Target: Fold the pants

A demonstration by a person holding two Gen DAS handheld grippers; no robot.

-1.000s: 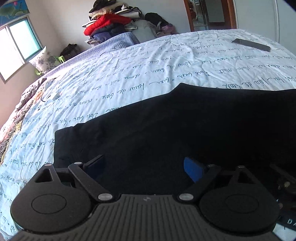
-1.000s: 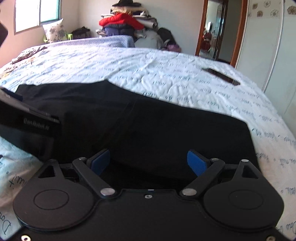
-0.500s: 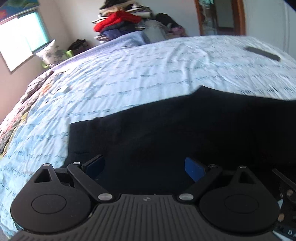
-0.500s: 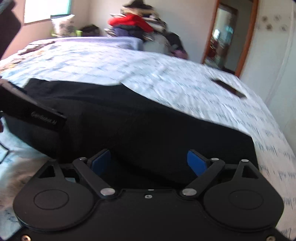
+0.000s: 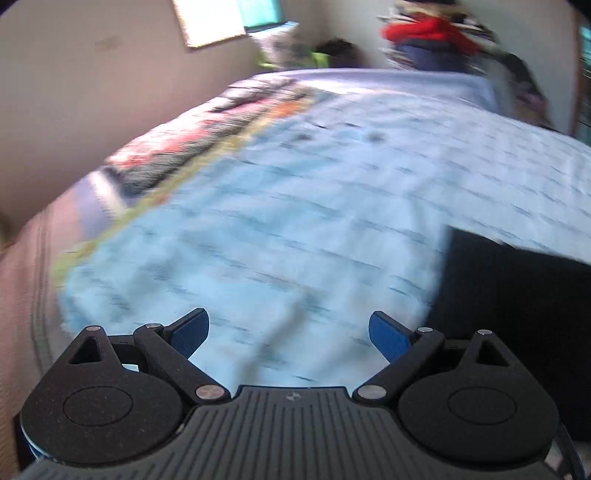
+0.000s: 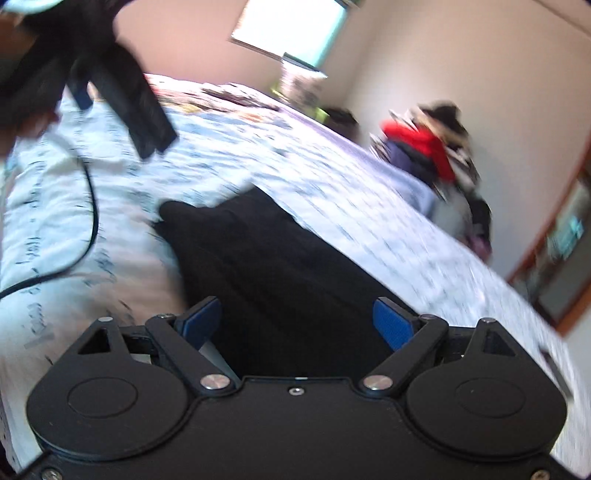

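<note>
The black pants (image 6: 280, 266) lie flat on the bed with the white script-printed cover (image 6: 332, 192). My right gripper (image 6: 297, 326) is open and empty, hovering over the pants near their left end. In the left wrist view only an end of the pants (image 5: 517, 291) shows at the right edge. My left gripper (image 5: 290, 334) is open and empty over bare bed cover (image 5: 295, 240), left of the pants. The left gripper's body (image 6: 110, 92) shows at the upper left of the right wrist view. Both views are motion-blurred.
A pile of clothes with a red jacket (image 6: 424, 147) stands beyond the bed's far end. A patterned blanket (image 5: 221, 122) lies along the bed's left side by the wall. A window (image 5: 221, 18) is at the far left. A door frame (image 6: 554, 266) is at the right.
Both grippers have swung sharply left. The left one has left the pants and now hangs over bare cover; the right view has tilted and shifted to the pants' left end. Both stay open.
</note>
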